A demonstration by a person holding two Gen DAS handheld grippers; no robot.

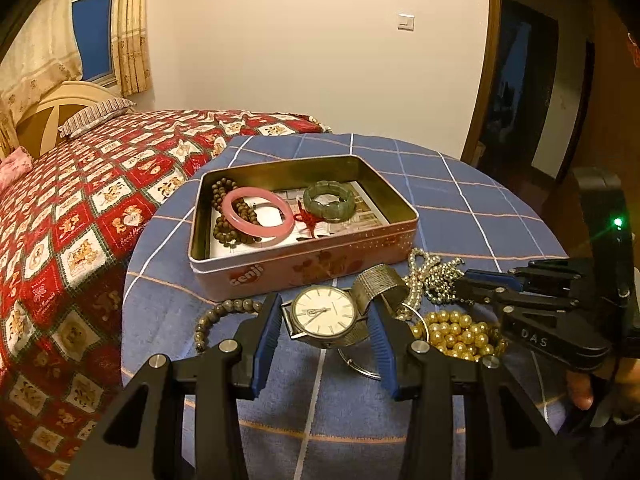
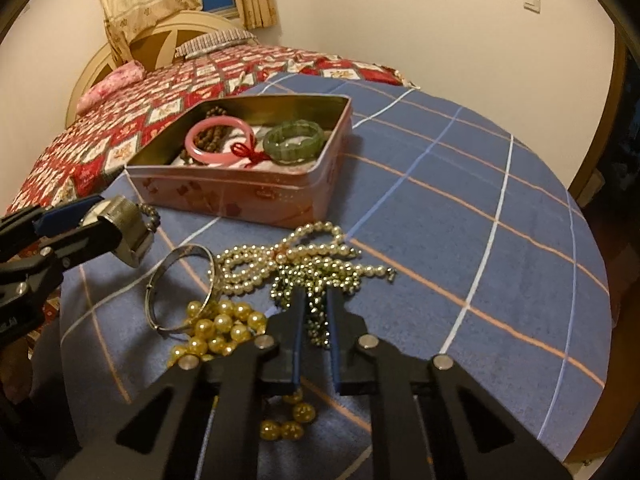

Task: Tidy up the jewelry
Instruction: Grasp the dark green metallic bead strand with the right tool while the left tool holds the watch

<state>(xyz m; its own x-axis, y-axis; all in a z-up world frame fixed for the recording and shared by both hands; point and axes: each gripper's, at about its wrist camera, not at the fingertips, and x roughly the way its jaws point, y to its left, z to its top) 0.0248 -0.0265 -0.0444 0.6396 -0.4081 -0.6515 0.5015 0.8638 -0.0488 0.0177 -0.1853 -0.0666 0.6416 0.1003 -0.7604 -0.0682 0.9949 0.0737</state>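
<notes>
Tablecloth [image 1: 460, 200], watch [image 1: 323, 314] between left gripper [image 1: 324, 320] fingers.

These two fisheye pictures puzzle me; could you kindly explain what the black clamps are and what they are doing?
They are hand-held two-finger grippers, one per hand, each carrying a camera that looks along its fingers. The left gripper straddles a wristwatch; whether it is gripping yet is unclear. The right gripper is nearly closed around a small-bead chain. On the blue checked tablecloth lie pearl strands, gold beads and a metal bangle. The pink tin holds a pink bangle and a green bracelet.
</notes>
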